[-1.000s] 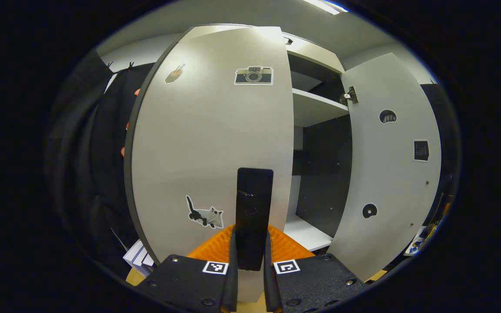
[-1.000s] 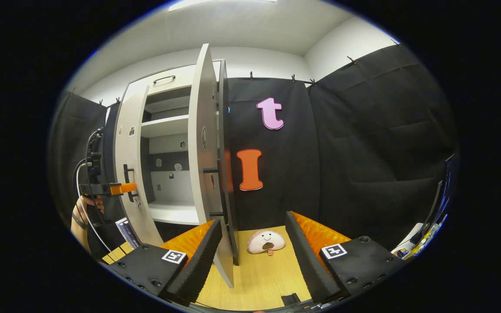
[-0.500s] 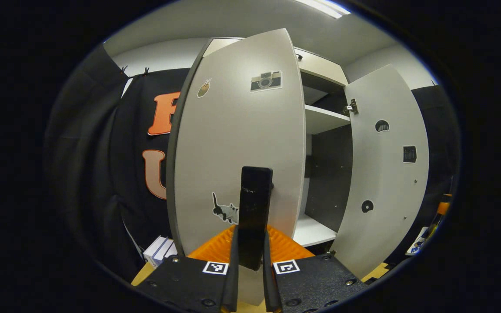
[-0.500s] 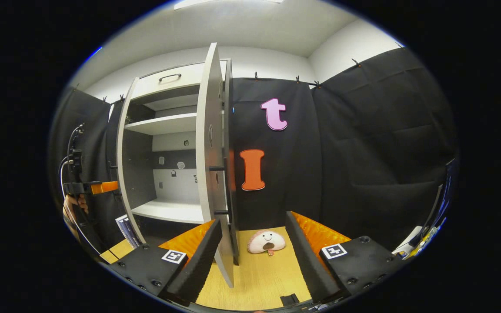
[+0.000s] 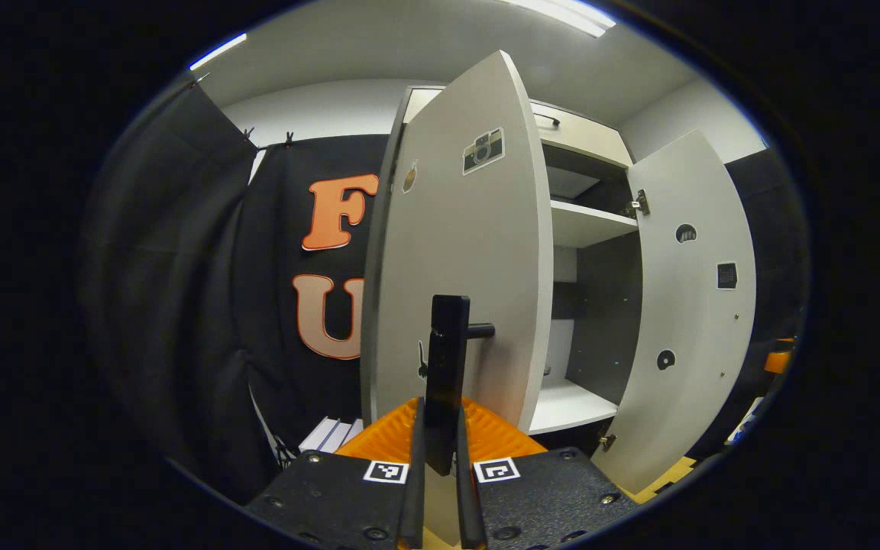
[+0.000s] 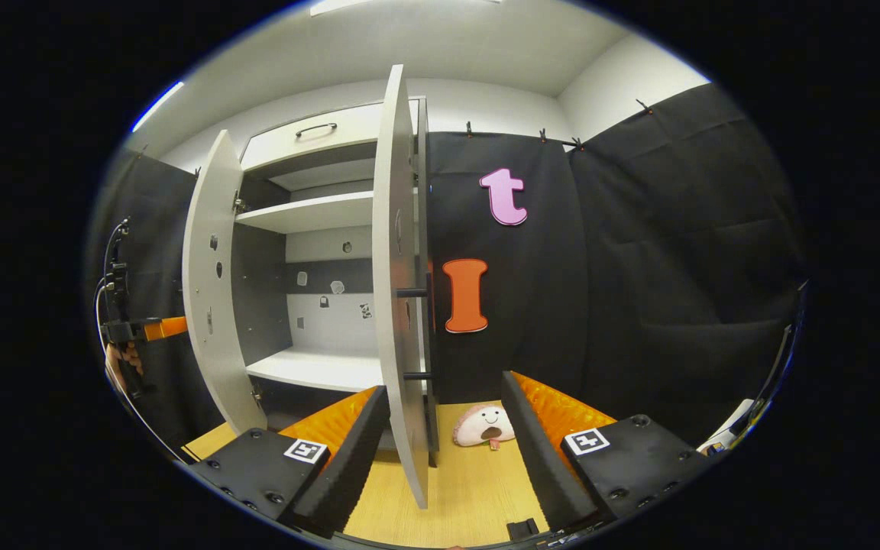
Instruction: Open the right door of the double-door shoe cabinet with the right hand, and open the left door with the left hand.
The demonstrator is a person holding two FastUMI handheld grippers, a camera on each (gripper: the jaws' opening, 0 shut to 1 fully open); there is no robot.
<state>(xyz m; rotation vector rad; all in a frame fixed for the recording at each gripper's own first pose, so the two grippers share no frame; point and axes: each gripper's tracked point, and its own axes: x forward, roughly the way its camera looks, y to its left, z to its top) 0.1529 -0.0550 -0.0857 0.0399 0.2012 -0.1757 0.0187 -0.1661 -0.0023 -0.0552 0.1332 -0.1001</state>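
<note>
Plush toy on floor beside right door | books behind left door

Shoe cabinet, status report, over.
Left tool shut on left door handle. Right tool open, holding nothing. Left door and right door both swung wide. Nothing in the way.

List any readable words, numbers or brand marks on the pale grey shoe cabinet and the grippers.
None readable.
Camera sticker on the pale grey left door: picture, no words.
Dark square sticker on the right door: too small to read.
Checkered square markers on the left gripper: pattern, no words.
</note>
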